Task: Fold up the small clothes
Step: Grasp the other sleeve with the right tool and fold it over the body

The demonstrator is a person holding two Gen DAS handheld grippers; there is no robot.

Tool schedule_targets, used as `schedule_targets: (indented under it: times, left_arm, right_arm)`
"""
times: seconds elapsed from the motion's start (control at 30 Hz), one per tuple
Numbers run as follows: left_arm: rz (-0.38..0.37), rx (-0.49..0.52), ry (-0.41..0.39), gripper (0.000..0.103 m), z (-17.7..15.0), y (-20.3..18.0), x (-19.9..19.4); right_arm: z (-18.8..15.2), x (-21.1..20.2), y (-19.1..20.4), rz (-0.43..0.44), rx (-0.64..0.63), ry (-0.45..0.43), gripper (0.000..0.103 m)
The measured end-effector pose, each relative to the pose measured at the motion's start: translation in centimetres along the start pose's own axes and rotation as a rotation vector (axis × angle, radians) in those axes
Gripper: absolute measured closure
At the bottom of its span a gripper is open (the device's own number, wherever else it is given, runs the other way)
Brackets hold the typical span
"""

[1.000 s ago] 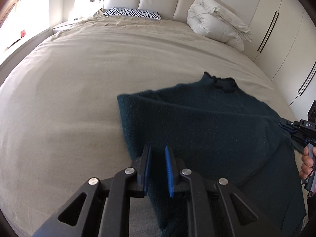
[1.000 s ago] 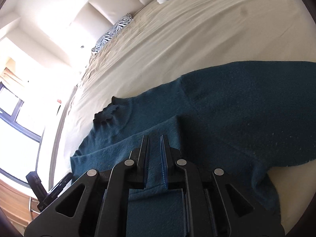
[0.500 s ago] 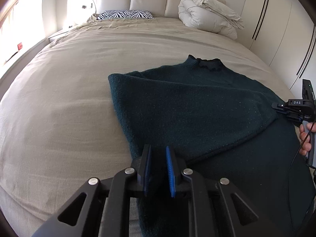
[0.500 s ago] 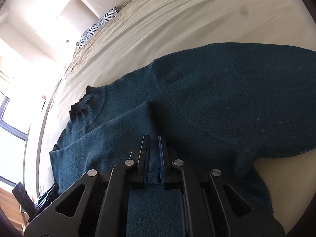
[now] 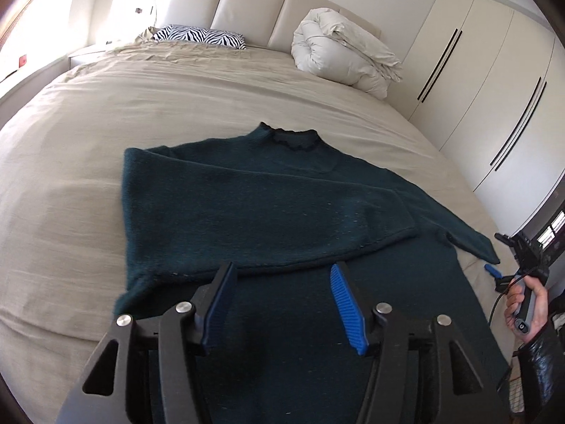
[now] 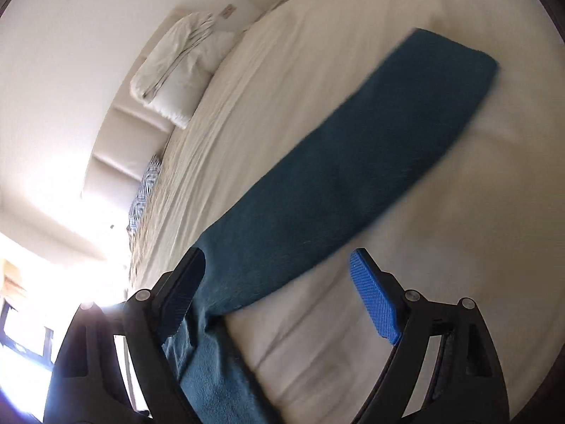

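Note:
A dark teal sweater (image 5: pixel 268 212) lies flat on the beige bed (image 5: pixel 106 113), collar toward the headboard. Its left sleeve is folded across the chest. My left gripper (image 5: pixel 282 275) is open and empty, just above the sweater's lower body. My right gripper (image 6: pixel 279 265) is open and empty above the other sleeve (image 6: pixel 353 162), which stretches out flat across the bedsheet. In the left wrist view the right gripper (image 5: pixel 526 258) shows at the right edge, held in a hand beside that sleeve's cuff.
A rolled white duvet (image 5: pixel 346 56) and a zebra-print pillow (image 5: pixel 201 35) lie by the padded headboard. White wardrobe doors (image 5: pixel 494 81) stand to the right of the bed. A bright window is at the left.
Both grippers were shut on sweater fabric; now both are open and have let go. The left sleeve now lies folded across the chest. The right gripper has swung toward the outstretched sleeve.

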State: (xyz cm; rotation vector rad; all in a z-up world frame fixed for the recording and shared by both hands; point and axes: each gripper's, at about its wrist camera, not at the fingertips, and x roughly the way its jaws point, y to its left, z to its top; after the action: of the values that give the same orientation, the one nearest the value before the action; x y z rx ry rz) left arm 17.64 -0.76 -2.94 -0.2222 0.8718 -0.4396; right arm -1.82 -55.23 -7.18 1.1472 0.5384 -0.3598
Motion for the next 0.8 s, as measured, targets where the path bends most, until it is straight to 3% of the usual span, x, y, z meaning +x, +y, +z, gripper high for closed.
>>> schedule_targets:
  times: [0.27,0.37,0.57,0.63,0.7,0.8]
  left_arm:
    - [-0.052,-0.054,0.047,0.045,-0.3,-2.5,1.7]
    - [-0.062,-0.070,0.054,0.045,0.0,-2.6,2.1]
    - [-0.102,-0.142,0.070,0.045,0.3,-1.7,3.1]
    - [-0.110,-0.159,0.068,0.045,0.5,-1.4,3.2]
    - [-0.125,-0.173,0.066,0.045,0.8,-1.1,3.3]
    - [-0.144,-0.193,0.066,0.045,1.3,-0.9,3.5]
  right_arm:
    - [5.6,-1.3,-7.2,0.064,0.252,-0.084,0.044]
    - [7.3,-0.1,-7.3,0.040,0.239,-0.091,0.051]
    - [10.0,2.7,-7.1,-0.060,0.202,-0.107,0.083]
    - [10.6,3.2,-5.6,-0.085,0.155,-0.100,0.094]
    - [10.3,3.3,-1.7,-0.114,0.028,-0.100,0.095]
    - [7.1,4.4,7.3,-0.129,-0.273,-0.067,0.095]
